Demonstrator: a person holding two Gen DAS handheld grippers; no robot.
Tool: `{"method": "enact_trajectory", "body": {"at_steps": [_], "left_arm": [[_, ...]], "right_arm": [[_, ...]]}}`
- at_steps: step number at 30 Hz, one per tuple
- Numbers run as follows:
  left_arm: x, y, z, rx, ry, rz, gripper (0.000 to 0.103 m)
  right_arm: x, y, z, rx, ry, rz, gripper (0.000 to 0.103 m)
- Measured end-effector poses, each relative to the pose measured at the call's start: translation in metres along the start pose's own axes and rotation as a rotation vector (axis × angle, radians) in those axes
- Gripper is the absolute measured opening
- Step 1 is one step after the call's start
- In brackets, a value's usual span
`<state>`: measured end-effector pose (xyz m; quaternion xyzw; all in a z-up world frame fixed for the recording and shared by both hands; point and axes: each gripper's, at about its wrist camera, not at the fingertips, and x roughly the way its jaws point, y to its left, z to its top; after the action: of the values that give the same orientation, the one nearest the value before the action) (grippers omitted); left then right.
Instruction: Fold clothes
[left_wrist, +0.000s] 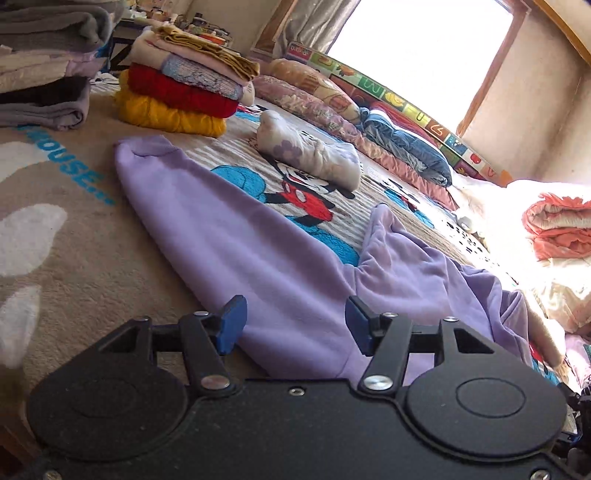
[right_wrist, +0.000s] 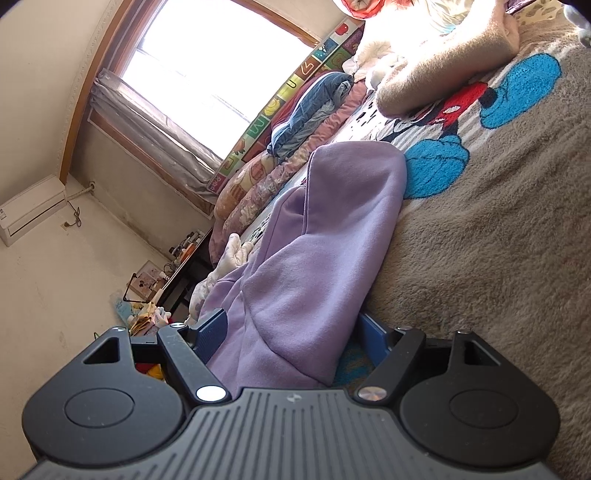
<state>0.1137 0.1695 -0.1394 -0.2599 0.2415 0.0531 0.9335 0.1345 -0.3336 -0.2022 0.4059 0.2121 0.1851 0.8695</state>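
A lilac fleece garment lies spread on a beige cartoon-mouse blanket, one long part flat and the other rumpled toward the right. My left gripper hovers low over its near edge, blue pads apart and not pressing on the cloth. In the right wrist view, which is rolled sideways, the same garment is bunched in a thick fold that runs between the fingers of my right gripper. Those jaws stand wide, and a gap shows between the cloth and the right pad. The blanket lies beside the fold.
A stack of folded clothes in yellow, red and pale colours stands at the back left, beside a grey folded pile. A rolled white garment lies mid-blanket. Pillows and quilts line the window wall; an orange quilt sits right.
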Motion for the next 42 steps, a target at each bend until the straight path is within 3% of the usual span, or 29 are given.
{"method": "enact_trajectory", "body": {"at_steps": [3, 8, 15, 21, 31, 34, 36, 38, 42], "left_arm": [[-0.004, 0.018, 0.007, -0.055, -0.027, 0.004, 0.058], [0.000, 0.033, 0.005, -0.100, -0.012, 0.009, 0.058], [0.004, 0.046, 0.004, -0.161, -0.006, 0.031, 0.058], [0.009, 0.045, 0.004, -0.118, -0.002, 0.032, 0.058], [0.019, 0.047, 0.010, -0.129, -0.003, 0.024, 0.061], [0.021, 0.043, 0.009, -0.104, -0.007, 0.034, 0.064], [0.022, 0.040, 0.008, -0.093, -0.008, 0.041, 0.067], [0.023, 0.038, 0.008, -0.084, -0.009, 0.047, 0.069], [0.024, 0.033, 0.007, -0.072, -0.011, 0.059, 0.073]], "right_arm": [[-0.007, -0.004, 0.006, 0.048, 0.007, 0.001, 0.075], [0.002, -0.021, 0.033, 0.210, -0.074, -0.040, 0.077], [0.054, -0.033, 0.079, 0.223, -0.020, -0.128, 0.076], [0.083, -0.049, 0.104, 0.251, -0.031, -0.107, 0.076], [0.125, -0.069, 0.138, 0.282, -0.029, -0.054, 0.075], [0.135, -0.072, 0.145, 0.277, -0.024, -0.050, 0.068], [0.140, -0.076, 0.148, 0.276, -0.018, -0.044, 0.059], [0.140, -0.077, 0.149, 0.258, -0.009, -0.065, 0.041], [0.130, -0.070, 0.148, 0.189, -0.045, -0.097, 0.030]]}}
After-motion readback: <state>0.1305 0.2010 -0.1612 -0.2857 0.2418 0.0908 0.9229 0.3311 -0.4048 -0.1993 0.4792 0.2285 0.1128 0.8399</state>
